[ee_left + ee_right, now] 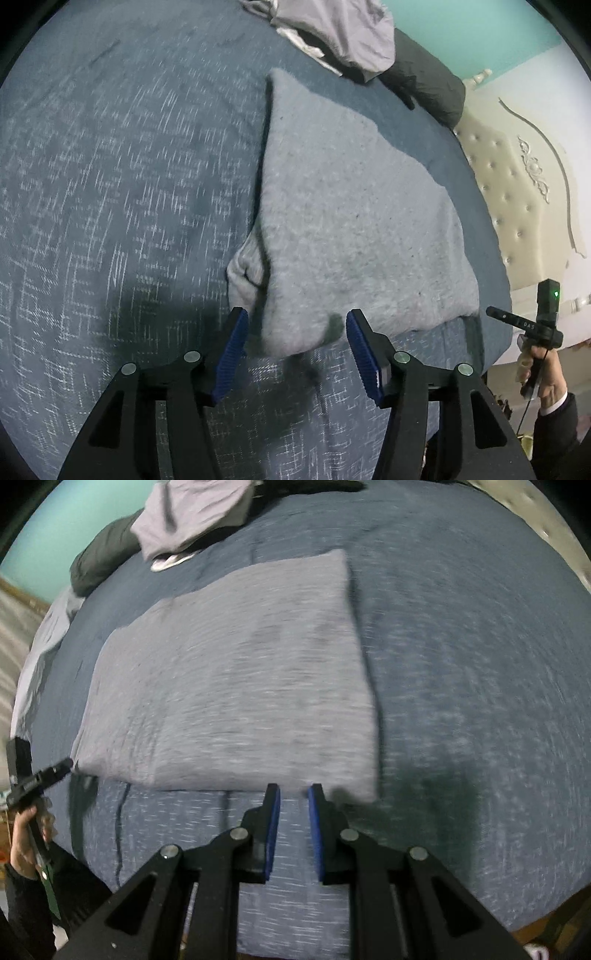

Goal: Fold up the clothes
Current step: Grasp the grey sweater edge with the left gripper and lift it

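My left hand-held gripper (295, 334) gapes over the folded grey garment (354, 221) corner; right hand-held gripper (294, 805) hovers nearly closed, empty.

Motion blur smears the bedspread (480, 664); the clothes pile (332, 29) is cut off

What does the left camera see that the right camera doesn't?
Only the left camera: the cream headboard, the sleeve cuff poking out beside the sweater, and the left gripper, jaws open around the sweater's near corner without pressing on it.

Only the right camera: the right gripper, jaws a little apart with nothing between them.

Both: the folded grey sweater, the blue bedspread, and the clothes pile at the far end.
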`<state>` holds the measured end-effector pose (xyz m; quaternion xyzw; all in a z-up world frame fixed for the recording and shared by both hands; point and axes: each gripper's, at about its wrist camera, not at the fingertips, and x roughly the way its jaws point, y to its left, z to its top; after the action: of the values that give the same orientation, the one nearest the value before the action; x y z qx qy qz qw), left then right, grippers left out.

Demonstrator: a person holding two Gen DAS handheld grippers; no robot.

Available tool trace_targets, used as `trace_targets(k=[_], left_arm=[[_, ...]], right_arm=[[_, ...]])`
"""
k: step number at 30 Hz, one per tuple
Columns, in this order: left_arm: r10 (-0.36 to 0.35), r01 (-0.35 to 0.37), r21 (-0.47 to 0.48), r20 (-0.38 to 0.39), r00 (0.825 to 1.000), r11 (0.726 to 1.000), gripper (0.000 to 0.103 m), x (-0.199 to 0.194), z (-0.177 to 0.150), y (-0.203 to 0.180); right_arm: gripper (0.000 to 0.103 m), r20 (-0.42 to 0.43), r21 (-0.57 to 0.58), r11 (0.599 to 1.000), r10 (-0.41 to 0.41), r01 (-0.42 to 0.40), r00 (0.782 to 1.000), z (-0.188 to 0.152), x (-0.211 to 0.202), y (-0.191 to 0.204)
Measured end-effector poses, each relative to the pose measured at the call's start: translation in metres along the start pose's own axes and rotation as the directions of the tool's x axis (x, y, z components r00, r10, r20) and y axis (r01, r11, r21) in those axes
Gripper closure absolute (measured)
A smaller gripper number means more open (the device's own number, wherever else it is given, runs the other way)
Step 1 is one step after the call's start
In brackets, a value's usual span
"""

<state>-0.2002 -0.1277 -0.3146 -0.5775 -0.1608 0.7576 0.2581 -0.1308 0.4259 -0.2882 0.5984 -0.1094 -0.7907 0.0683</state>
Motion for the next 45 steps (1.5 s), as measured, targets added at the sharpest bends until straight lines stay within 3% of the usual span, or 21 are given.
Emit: trace_targets(k=[10,19,28,30,32,35,45], left_arm=[[-0.047,0.046,-0.093,-0.008,0.999,0.995,0.037,0.018,-0.004,0.007],[-0.013,0.014,-0.1,0.007,1.0,0.995,0.036,0.011,-0.008,0.009],[-0.142,0.148,-0.195,0.045,0.989,0.97,0.037,0.016,-0.009,0.025],[-0.166,0.177,-0.21,0.068,0.984,0.962,0.04,0.019,-0.009,0.026],[-0.176,0.189,-0.197,0.082,0.981,0.962,0.065,0.022,-0.01,0.022],[-0.177,0.191,-0.171,0.093,0.98,0.967,0.078,0.025,-0.009,0.016],[-0.189,0.202,-0.076,0.154,0.97,0.976,0.086,0.001,0.003,-0.015]], right_arm=[[0.089,0.009,0.014,0.998,0.054,-0.054,0.999,-0.007,0.001,-0.012],[0.089,0.02,0.011,0.997,0.083,-0.083,0.996,-0.009,0.001,-0.011],[0.089,0.023,0.013,0.995,0.099,-0.099,0.995,-0.013,0.008,-0.002],[0.089,0.025,0.013,0.995,0.101,-0.101,0.995,-0.013,0.007,-0.003],[0.089,0.029,0.015,0.995,0.102,-0.103,0.994,-0.012,0.006,-0.004],[0.089,0.034,0.022,0.994,0.102,-0.103,0.994,-0.012,0.004,-0.007],[0.089,0.036,0.039,0.99,0.131,-0.132,0.991,-0.016,0.007,-0.016]])
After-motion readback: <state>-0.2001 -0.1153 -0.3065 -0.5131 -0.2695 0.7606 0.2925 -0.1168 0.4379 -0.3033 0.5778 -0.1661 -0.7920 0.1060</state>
